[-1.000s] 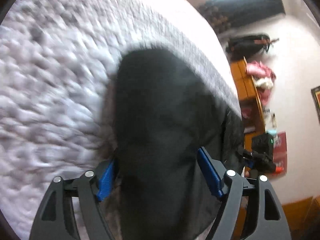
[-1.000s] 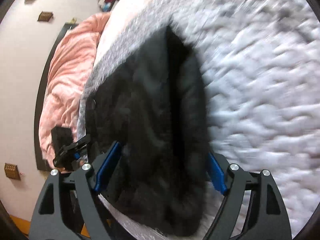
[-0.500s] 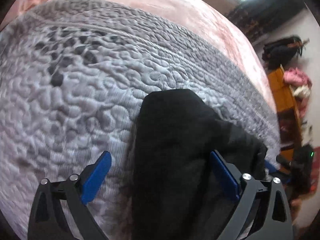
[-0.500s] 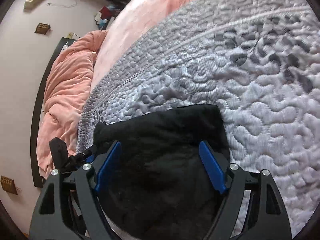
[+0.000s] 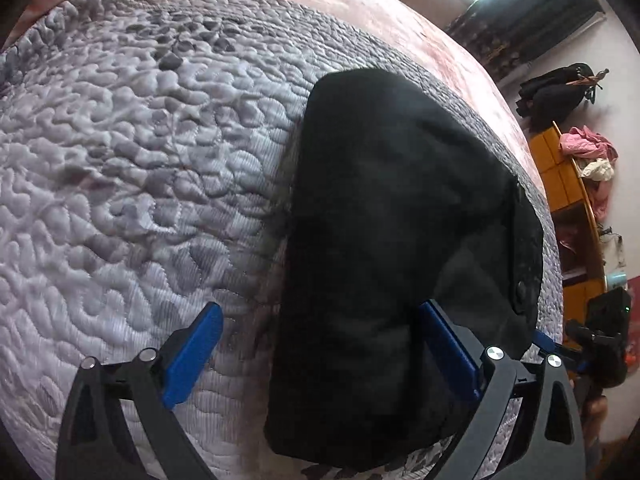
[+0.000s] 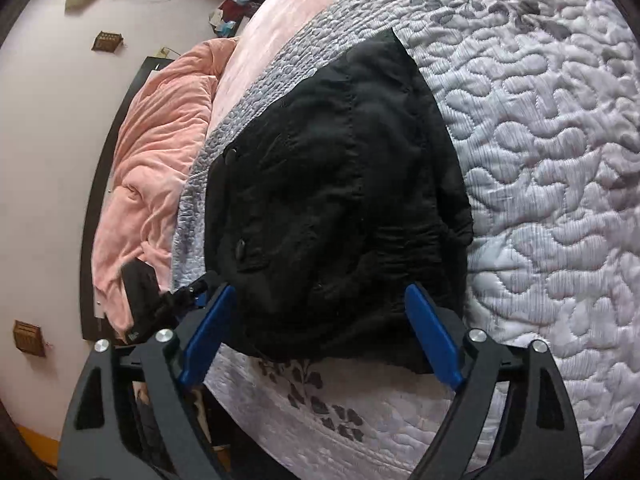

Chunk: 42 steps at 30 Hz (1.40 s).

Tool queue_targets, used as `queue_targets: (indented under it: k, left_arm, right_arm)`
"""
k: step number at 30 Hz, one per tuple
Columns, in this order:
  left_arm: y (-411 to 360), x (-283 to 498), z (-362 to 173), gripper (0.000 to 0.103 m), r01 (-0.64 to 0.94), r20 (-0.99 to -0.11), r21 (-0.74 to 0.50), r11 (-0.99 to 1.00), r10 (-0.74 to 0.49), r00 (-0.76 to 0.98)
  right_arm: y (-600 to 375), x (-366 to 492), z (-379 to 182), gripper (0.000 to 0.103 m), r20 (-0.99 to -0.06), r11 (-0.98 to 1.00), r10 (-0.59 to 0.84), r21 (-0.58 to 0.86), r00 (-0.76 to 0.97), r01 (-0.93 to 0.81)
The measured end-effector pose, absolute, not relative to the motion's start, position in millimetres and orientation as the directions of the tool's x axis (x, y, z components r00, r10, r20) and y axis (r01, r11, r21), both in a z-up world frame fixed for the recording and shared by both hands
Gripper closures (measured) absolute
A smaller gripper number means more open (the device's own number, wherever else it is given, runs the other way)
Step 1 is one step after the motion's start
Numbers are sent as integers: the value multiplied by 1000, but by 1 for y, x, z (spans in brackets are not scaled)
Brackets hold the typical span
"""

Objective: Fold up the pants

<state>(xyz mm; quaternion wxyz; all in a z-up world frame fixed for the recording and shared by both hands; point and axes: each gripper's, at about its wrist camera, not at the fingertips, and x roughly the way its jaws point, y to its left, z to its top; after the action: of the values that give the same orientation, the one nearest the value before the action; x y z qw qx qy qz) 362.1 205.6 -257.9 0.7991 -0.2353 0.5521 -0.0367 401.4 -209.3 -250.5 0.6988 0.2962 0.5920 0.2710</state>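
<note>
Black pants (image 5: 392, 248), folded compact, lie near the quilt's (image 5: 132, 168) near edge; left gripper (image 5: 320, 356) and right gripper (image 6: 320, 332), jaws just opened, grip nothing; best lift both clear, sparing the fold.

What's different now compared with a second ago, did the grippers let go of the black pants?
Yes. Both grippers have pulled back from the black pants, which now lie folded on the grey quilt. The left gripper opened wide; the right gripper has just been opening too, its pads off the cloth. The pink blanket stayed put.
</note>
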Motion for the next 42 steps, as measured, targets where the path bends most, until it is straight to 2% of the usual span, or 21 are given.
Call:
queue_targets:
  k: [5,11,15,18,22,25,32,37,42]
  left_arm:
    - [193,326,-205,4,-138,-849,-326,935,-225,477]
    - [171,234,-120,4,-113,-759,-186,976,-70,647]
    - [153,170,-70,4,-129,-700,-114,985,13,714]
    - [134,132,-46,4,-141,-700,-11,990,93,708]
    - [114,88,-27,4,-81,-728,-36,996,29,685]
    - [99,54,-16,4,-49,-726,-69,996,-17,688]
    - [86,-14,15,4,-52,-689,-86,995,-21,725]
    - [80,-43,23,4,-135,-668,-40,990,74,740]
    - [75,-59,22,4,-101,-672,-90,991,14,740]
  right_arm:
    - [-209,371,-198,11,-707,735,673,672,218,-87]
    - [-201,282,-132,7,-742,829,550,540,384,-143]
    - [-191,216,-103,4,-794,918,390,375,466,-129]
    - [-176,178,-86,3,-829,960,281,250,484,-128]
    - [-164,120,-50,3,-785,977,212,151,582,-152]
    - [-156,83,-30,3,-771,976,214,137,599,-172]
    - [-145,20,5,3,-754,982,171,80,634,-171]
    - [-138,-17,21,3,-714,981,160,40,682,-189]
    - [-135,-37,28,3,-683,982,137,1,718,-186]
